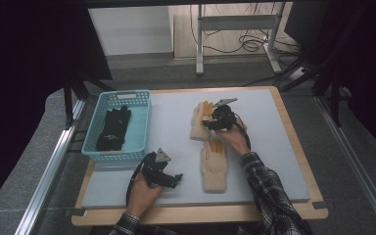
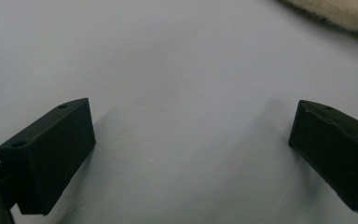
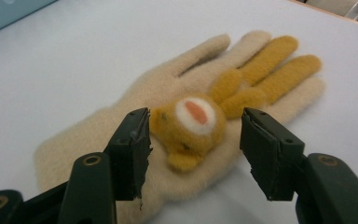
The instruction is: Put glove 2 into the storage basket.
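Plaid sleeves, prob. dark; black hand-held grippers.

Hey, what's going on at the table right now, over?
Right gripper open, jaws either side of far cream glove. Left gripper open, low over bare mat. Second cream glove lies nearby; black gloves in basket. Nothing blocking.

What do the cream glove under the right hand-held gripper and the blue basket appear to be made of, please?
Cream glove: seemingly felted wool or fleece, matte, going by its fuzzy nap and soft edges; the orange animal face on it looks like the same felt. Blue basket: probably moulded plastic, smooth with a slight sheen, its walls an even lattice of holes.
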The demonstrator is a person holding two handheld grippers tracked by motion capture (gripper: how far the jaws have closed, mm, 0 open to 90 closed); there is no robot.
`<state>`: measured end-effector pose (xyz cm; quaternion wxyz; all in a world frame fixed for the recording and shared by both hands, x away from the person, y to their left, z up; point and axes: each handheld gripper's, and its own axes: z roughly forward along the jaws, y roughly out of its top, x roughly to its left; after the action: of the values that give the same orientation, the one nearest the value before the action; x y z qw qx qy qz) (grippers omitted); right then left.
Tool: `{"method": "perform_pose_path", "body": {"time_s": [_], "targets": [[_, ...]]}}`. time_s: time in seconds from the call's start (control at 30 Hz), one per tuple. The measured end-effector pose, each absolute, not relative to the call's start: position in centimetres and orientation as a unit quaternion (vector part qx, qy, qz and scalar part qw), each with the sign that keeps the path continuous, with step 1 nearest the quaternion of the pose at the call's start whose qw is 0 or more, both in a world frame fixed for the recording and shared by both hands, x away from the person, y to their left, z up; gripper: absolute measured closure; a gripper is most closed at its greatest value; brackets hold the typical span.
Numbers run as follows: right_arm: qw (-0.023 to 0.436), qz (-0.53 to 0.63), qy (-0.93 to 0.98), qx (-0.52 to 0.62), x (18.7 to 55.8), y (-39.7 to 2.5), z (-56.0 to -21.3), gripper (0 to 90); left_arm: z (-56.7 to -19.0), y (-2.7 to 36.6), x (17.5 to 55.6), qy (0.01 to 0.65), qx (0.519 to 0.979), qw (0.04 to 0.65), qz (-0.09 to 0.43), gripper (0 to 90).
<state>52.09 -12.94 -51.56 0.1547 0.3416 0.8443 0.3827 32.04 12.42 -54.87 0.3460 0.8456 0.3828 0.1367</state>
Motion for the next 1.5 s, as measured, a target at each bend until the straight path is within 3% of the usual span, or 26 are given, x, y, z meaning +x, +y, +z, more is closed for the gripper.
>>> {"method": "perform_pose_path", "body": {"time_s": [0.33,0.43,0.57,1.27,1.5], "targets": [[0.173,0.353,0.851,0.347,52.7,-11.1,-52.6,41.6,-54.9,12.4,32.0,0.383,0.846,0.346,0.136,0.4],[0.179,0.35,0.85,0.35,52.5,-10.8,-52.7,51.9,-54.9,12.4,32.0,0.383,0.846,0.346,0.136,0.4],[0.186,0.349,0.849,0.351,52.3,-11.0,-52.3,56.4,-54.9,12.4,32.0,0.383,0.846,0.346,0.136,0.4],[0.17,0.411,0.837,0.32,50.0,-13.3,-45.9,56.7,-54.9,12.4,32.0,0.382,0.846,0.345,0.137,0.5],[0.139,0.426,0.844,0.295,47.3,-14.5,-44.0,56.7,-54.9,12.4,32.0,0.383,0.845,0.347,0.137,0.5]]}}
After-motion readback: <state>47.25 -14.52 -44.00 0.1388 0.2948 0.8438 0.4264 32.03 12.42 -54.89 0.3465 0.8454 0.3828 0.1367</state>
